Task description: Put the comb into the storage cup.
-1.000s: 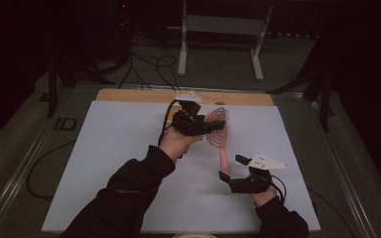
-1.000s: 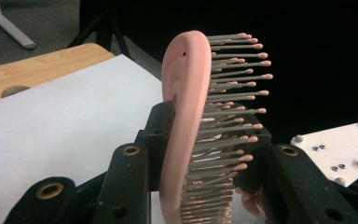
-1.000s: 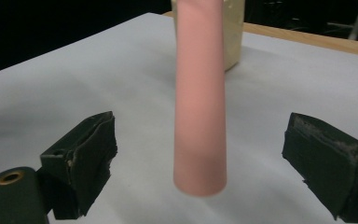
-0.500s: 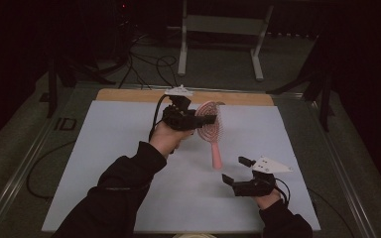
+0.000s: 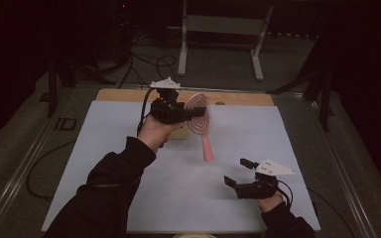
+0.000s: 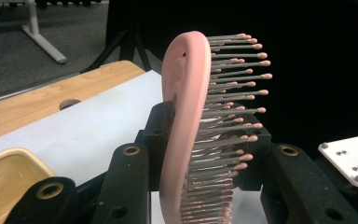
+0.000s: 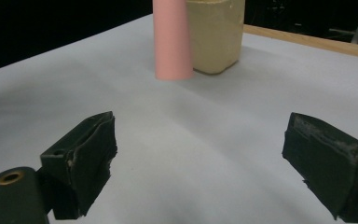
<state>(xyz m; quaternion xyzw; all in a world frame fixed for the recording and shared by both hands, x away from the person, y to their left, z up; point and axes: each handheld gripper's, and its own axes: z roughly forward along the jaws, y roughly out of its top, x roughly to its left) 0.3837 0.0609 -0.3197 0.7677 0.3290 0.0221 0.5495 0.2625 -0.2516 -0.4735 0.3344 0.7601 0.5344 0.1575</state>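
Since a second ago the left gripper (image 5: 196, 112) has carried the pink hairbrush (image 5: 201, 119) up and toward the far-left part of the table, and the right gripper (image 5: 237, 173) has eased slightly rightward near the front edge.

Nearest the person, the right gripper hovers low over the white sheet (image 5: 129, 148), its jaws spread wide with nothing between them. In the right gripper view the bare sheet runs between the two black pads (image 7: 81, 161) toward the brush's pink handle (image 7: 172, 39), which hangs down in front of a pale yellow container (image 7: 216, 32).

Farther in, the left gripper is clamped on the head of the hairbrush, held above the table with the handle pointing down and toward the person. In the left gripper view the pink back of the brush (image 6: 182, 116) stands on edge between the jaws, bristles (image 6: 233, 93) fanning to the right, and the yellow container (image 6: 9, 182) sits just below at the left.

The white sheet covers most of the tabletop; a strip of bare wood (image 5: 238, 97) with a small round hole shows along its far edge. Metal rails (image 5: 20, 171) frame the table. Beyond it lies grey carpet (image 5: 218, 54) with loose black cables (image 5: 149, 59) and the feet of a pale metal stand (image 5: 221, 25), and the room behind is dark.
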